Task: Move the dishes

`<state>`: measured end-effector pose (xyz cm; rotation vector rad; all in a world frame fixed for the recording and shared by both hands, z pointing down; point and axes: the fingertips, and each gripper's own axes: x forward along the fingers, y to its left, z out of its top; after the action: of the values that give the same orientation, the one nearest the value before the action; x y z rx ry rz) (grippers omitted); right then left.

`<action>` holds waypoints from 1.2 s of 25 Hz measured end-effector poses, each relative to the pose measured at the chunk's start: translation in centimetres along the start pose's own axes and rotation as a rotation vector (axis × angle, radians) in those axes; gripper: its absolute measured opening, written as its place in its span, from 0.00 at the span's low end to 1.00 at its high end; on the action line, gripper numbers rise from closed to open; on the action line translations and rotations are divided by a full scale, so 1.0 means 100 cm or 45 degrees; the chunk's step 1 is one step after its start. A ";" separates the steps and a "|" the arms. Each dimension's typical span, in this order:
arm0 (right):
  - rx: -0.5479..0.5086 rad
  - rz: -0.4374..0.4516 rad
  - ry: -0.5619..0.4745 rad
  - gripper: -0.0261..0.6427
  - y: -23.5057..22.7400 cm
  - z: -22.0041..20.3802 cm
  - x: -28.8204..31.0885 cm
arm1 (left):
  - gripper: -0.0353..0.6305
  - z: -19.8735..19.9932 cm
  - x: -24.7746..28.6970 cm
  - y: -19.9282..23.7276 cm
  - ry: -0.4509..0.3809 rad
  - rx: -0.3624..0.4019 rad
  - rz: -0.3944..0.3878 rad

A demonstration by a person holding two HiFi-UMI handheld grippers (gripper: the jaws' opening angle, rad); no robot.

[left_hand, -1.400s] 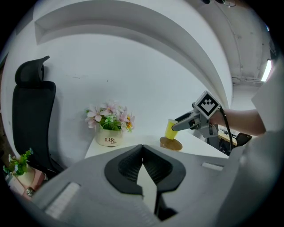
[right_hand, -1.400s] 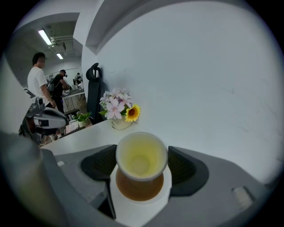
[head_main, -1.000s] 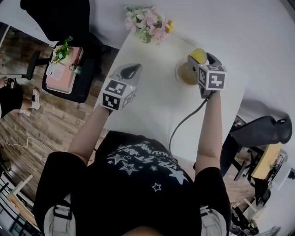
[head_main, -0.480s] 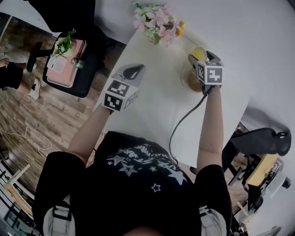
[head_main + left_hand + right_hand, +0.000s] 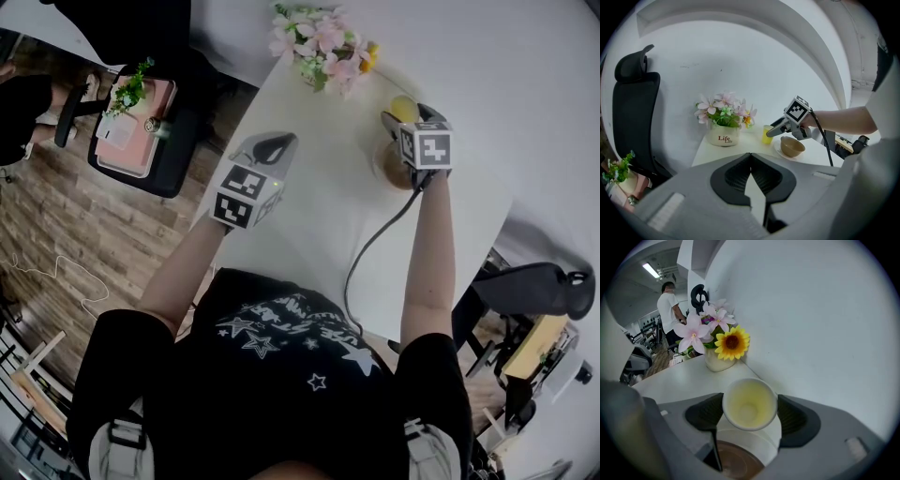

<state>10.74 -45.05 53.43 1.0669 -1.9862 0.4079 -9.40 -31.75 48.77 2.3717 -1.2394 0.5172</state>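
Two claws were held over the white table (image 5: 319, 220); the left claw (image 5: 750, 157) was closed on nothing, its tips touching. The right claw (image 5: 751, 414) stood wide apart, flanking the yellow cup (image 5: 749, 404), which sat just beyond the brown bowl (image 5: 740, 466) on its white plate (image 5: 760, 441).

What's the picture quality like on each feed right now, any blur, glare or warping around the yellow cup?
Head view: dim, fisheye-bent, the small yellow paper cup barely shows. Left gripper view: walls bow; the left gripper, jaws shut, is in dark shade. Right gripper view: cup sharp, evenly lit, no glare; the round brown bowl at the bottom edge is soft.
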 end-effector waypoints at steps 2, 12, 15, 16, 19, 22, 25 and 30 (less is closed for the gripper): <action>-0.005 0.000 -0.003 0.58 -0.001 0.000 0.001 | 0.07 0.000 0.000 -0.001 0.003 0.002 -0.004; 0.008 -0.031 -0.019 0.60 -0.003 0.003 -0.003 | 0.07 -0.001 -0.002 -0.005 0.009 0.010 0.002; 0.020 -0.032 -0.032 0.60 -0.004 0.002 -0.009 | 0.07 0.000 -0.005 -0.006 0.005 0.015 0.004; 0.016 -0.039 -0.037 0.60 -0.005 0.003 -0.013 | 0.07 0.001 -0.006 -0.006 0.001 0.017 0.005; 0.034 -0.059 -0.075 0.60 -0.005 0.004 -0.031 | 0.07 0.003 -0.009 -0.008 -0.006 0.023 0.005; 0.075 -0.073 -0.144 0.60 -0.004 0.005 -0.053 | 0.07 0.006 -0.013 -0.011 -0.014 0.035 0.004; 0.112 -0.095 -0.205 0.60 -0.001 0.002 -0.075 | 0.07 0.009 -0.017 -0.018 -0.025 0.048 -0.002; 0.144 -0.127 -0.268 0.58 0.008 -0.010 -0.103 | 0.07 0.010 -0.024 -0.029 -0.042 0.064 -0.015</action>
<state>13.72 -38.44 45.97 1.3210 -2.1024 0.3701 -8.07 -29.16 46.16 2.4367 -1.2399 0.5136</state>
